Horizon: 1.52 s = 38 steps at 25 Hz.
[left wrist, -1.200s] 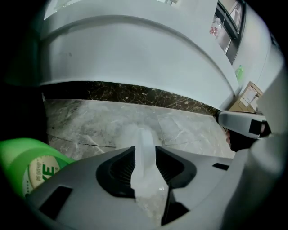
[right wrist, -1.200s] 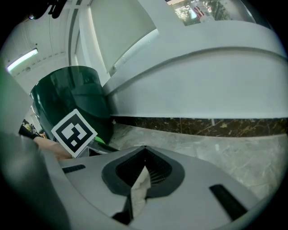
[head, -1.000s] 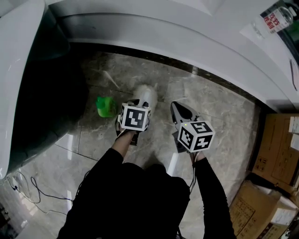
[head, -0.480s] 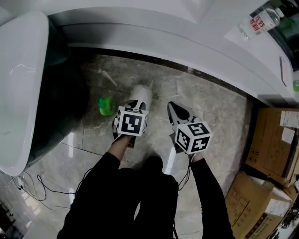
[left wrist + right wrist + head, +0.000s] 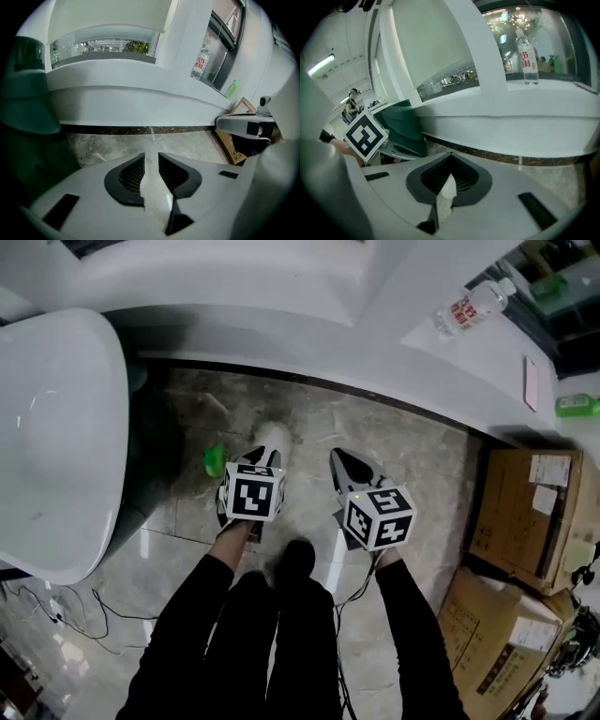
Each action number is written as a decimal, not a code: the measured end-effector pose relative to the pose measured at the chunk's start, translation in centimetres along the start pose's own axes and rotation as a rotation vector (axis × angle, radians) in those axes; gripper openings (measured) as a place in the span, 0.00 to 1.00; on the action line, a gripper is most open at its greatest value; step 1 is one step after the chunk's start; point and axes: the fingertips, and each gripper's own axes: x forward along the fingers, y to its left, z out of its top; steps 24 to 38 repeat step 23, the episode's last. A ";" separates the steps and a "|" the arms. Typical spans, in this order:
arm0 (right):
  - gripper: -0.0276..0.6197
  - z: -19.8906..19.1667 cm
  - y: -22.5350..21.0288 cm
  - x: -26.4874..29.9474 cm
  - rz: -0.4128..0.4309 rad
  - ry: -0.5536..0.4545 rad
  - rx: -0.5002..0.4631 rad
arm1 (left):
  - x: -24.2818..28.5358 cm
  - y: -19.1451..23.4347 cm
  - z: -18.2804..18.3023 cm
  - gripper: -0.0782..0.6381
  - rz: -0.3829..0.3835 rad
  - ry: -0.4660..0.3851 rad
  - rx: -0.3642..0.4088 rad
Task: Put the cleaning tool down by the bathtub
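The green cleaning tool [image 5: 215,461] lies on the marble floor beside the dark outer wall of the white bathtub [image 5: 56,446]. No gripper touches it. My left gripper [image 5: 271,434] hovers just right of the tool; in the left gripper view [image 5: 151,158] its jaws stand a little apart with only floor showing between them. The tool itself does not show in that view, only the tub's dark green wall [image 5: 26,108]. My right gripper [image 5: 337,460] hangs further right over the floor. The right gripper view [image 5: 450,157] shows its jaw tips together with nothing held.
A curved white ledge [image 5: 309,343] runs along the back, with a water bottle [image 5: 466,306] lying on it. Cardboard boxes [image 5: 525,512] stack up at the right. Cables [image 5: 75,610] trail on the floor at lower left. The person's black-clad legs fill the bottom middle.
The head view has pulled back and swung, so more of the bathtub shows. Both grippers sit slightly higher in frame. The green tool stays on the floor.
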 end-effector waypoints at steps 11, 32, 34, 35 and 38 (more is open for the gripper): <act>0.04 6.6 2.6 -6.8 -0.002 0.026 0.014 | -7.0 -3.1 5.1 0.25 -0.009 0.028 0.007; 0.04 10.3 3.8 -10.5 0.005 0.025 0.063 | -10.6 -5.1 6.3 0.27 -0.010 0.078 0.007; 0.04 10.3 3.8 -10.5 0.005 0.025 0.063 | -10.6 -5.1 6.3 0.27 -0.010 0.078 0.007; 0.04 10.3 3.8 -10.5 0.005 0.025 0.063 | -10.6 -5.1 6.3 0.27 -0.010 0.078 0.007; 0.04 10.3 3.8 -10.5 0.005 0.025 0.063 | -10.6 -5.1 6.3 0.27 -0.010 0.078 0.007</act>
